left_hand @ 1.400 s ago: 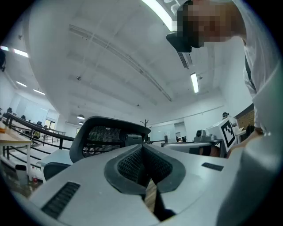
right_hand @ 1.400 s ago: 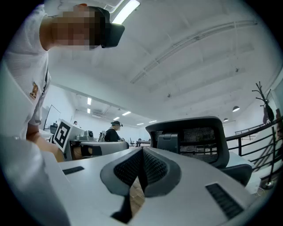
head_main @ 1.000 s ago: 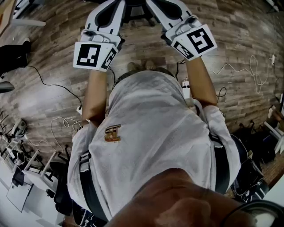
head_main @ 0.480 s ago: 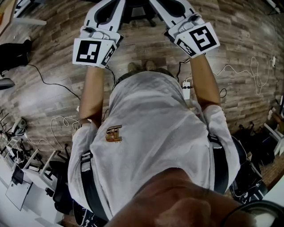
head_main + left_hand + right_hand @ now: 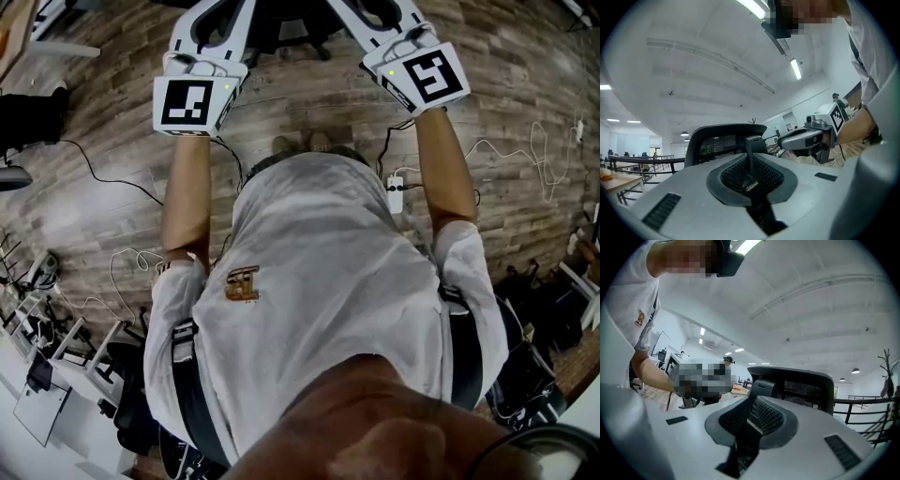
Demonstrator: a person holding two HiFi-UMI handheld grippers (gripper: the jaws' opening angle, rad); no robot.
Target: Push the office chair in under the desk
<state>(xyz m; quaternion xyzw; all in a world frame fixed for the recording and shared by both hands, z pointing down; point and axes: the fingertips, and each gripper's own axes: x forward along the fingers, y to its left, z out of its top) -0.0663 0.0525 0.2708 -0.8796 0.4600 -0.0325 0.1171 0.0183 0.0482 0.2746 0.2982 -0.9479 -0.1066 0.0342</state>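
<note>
The black office chair shows only as its dark base (image 5: 291, 28) at the top edge of the head view. Its mesh back (image 5: 726, 140) rises just beyond the jaws in the left gripper view, and the same mesh back (image 5: 799, 385) fills the middle of the right gripper view. My left gripper (image 5: 225, 11) and right gripper (image 5: 375, 9) are held out side by side at arm's length toward the chair, both shut with nothing between the jaws. Whether the tips touch the chair back I cannot tell. From the left gripper view, the right gripper (image 5: 806, 138) hangs level beside the chair.
The floor is wood plank (image 5: 506, 84). A white power strip (image 5: 395, 192) and loose cables (image 5: 112, 178) lie close to the person's feet (image 5: 300, 142). Bags and gear (image 5: 534, 300) crowd the lower right. A table (image 5: 614, 180) stands off to the left.
Both arms have stretched further forward, so the two grippers sit higher in the head view. The chair base has slid up toward the frame's top edge.
</note>
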